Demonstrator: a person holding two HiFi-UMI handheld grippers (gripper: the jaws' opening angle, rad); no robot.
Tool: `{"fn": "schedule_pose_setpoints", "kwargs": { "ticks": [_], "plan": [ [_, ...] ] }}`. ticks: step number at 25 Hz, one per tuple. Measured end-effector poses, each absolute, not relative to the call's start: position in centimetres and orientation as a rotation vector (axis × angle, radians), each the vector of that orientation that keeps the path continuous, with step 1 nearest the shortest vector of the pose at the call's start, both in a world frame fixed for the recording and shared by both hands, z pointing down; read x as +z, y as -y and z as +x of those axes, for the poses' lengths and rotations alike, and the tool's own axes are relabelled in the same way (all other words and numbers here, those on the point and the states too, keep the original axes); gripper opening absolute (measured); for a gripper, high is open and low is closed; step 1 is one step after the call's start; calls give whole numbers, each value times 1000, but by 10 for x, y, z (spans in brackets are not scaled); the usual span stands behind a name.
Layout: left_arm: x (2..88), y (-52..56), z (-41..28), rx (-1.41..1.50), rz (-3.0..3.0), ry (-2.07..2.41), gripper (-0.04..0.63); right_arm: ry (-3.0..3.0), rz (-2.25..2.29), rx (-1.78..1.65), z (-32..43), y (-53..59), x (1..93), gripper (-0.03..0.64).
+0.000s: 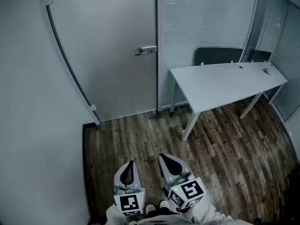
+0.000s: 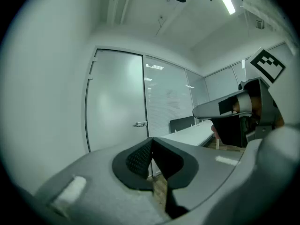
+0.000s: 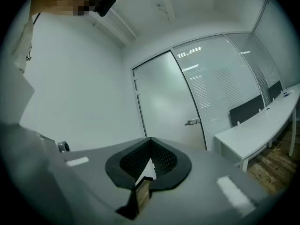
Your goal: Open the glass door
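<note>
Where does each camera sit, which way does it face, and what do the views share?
Head view: on the person's head, steeply down at glass door, white table; left hand-held gripper and right hand-held gripper at bottom.
Left gripper view: on that gripper, level toward the door; its shut jaws, right one beside.
Right gripper view: likewise, toward the door; its shut jaws.
Shared: door handle in all three.

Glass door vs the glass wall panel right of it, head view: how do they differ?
The glass door is plain frosted, while the wall panel shows fine horizontal blind lines. The glass door carries a metal lever handle at its right edge, and the wall panel has none. A white table stands in front of the wall panel, not the glass door. Both are pale, upright, translucent glass.
</note>
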State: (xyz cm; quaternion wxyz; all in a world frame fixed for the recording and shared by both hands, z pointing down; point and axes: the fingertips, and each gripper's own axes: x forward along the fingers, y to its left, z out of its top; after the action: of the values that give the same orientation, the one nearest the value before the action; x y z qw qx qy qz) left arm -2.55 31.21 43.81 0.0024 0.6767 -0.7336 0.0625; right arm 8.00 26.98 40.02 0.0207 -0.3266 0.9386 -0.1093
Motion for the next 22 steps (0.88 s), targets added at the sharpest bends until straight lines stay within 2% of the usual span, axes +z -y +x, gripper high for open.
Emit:
{"fn": "schedule_pose_setpoints", "kwargs": {
  "ticks": [15,22],
  "plan": [
    [426,-318,-8,232,2166,2309,3,-2851,-1002,-334,109,-278,382,5],
    [435,-301,3,238,2152,2315,3,-2854,-1022,-395,125,-258,401,5]
  ]
}}
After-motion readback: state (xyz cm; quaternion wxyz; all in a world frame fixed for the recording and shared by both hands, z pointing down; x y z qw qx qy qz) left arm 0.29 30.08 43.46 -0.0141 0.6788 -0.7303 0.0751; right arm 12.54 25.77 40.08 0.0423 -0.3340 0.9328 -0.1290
